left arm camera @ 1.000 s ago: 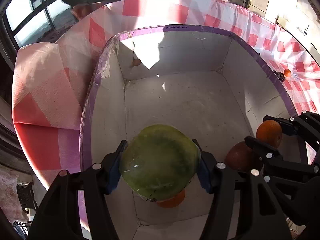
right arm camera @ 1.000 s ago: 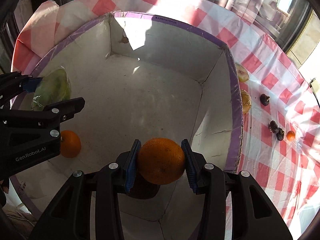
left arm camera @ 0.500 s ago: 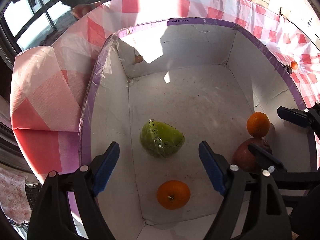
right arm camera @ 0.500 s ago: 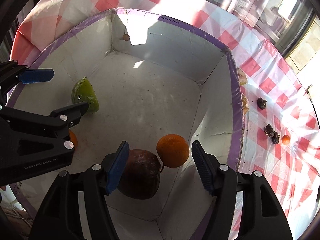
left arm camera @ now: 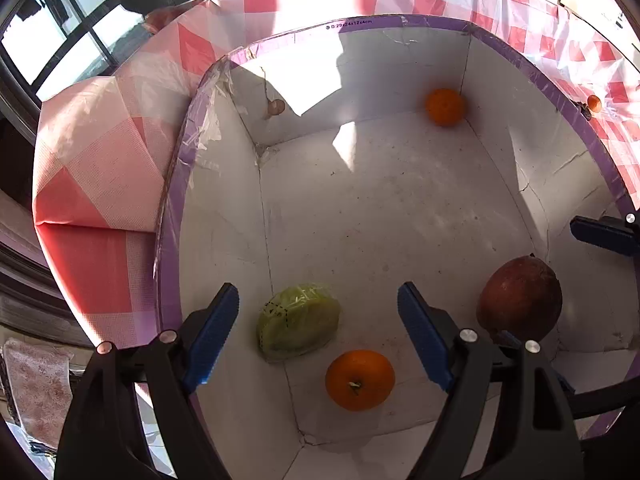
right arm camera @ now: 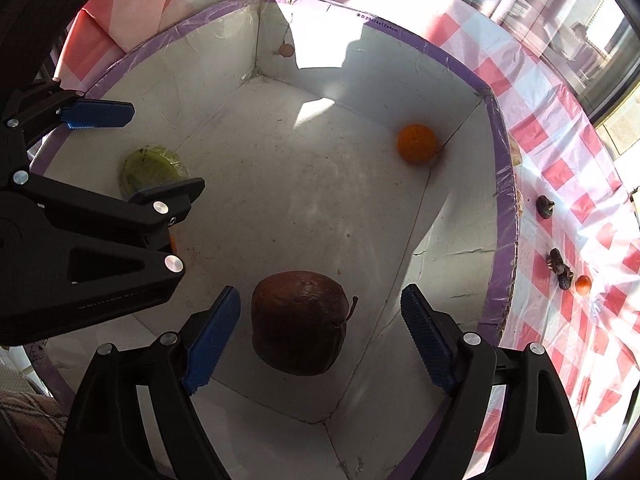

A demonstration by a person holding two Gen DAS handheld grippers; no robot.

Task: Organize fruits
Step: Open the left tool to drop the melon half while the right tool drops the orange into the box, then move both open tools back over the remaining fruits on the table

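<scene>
Checked cloth surrounds the white box, where the orange sits in its far right corner (round, firm, prone to roll): grip across its middle. Left gripper gapes empty; right gripper is opening, empty.

Bright sun comes in from the windows at the top and lights the far wall of the white box. A dark shadow with a sharp edge falls across that wall. A small sunny patch sits on the box floor. The near part of the box is in soft shade. The checked tablecloth shines and glares on the right. Both pictures are round and bent, so straight edges curve near the rims. The corners are black. Things in the middle look sharp.
</scene>
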